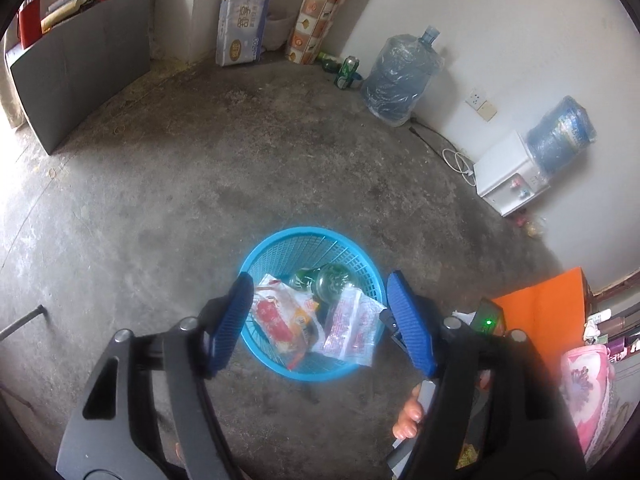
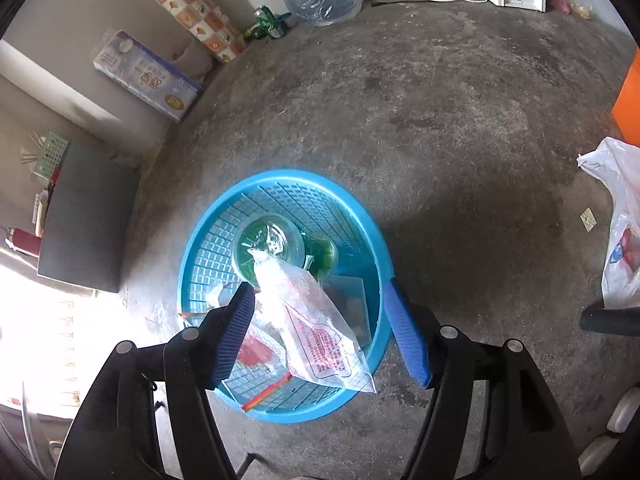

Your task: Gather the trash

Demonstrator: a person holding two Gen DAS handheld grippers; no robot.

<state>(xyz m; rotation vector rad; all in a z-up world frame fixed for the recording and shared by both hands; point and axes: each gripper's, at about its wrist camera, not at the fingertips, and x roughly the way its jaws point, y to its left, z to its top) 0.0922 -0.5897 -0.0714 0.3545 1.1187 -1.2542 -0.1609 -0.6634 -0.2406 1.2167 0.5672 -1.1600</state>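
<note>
A blue plastic mesh basket (image 1: 280, 248) stands on the concrete floor; it also shows in the right wrist view (image 2: 280, 196). Inside lie a green plastic bottle (image 1: 326, 278), a red and orange snack wrapper (image 1: 280, 316) and a clear plastic bag with red print (image 1: 352, 328). In the right wrist view the clear bag (image 2: 316, 328) lies over the green bottle (image 2: 266, 244). My left gripper (image 1: 324, 320) is open and empty above the basket. My right gripper (image 2: 320, 328) is open above the basket, the bag between its jaws but not pinched.
A green can (image 1: 347, 72) and a wrapped water jug (image 1: 400, 80) stand by the far wall. A white water dispenser (image 1: 508, 176) stands at right. A grey cabinet (image 1: 80, 64) is at left. A white plastic bag (image 2: 620, 220) lies on the floor at right.
</note>
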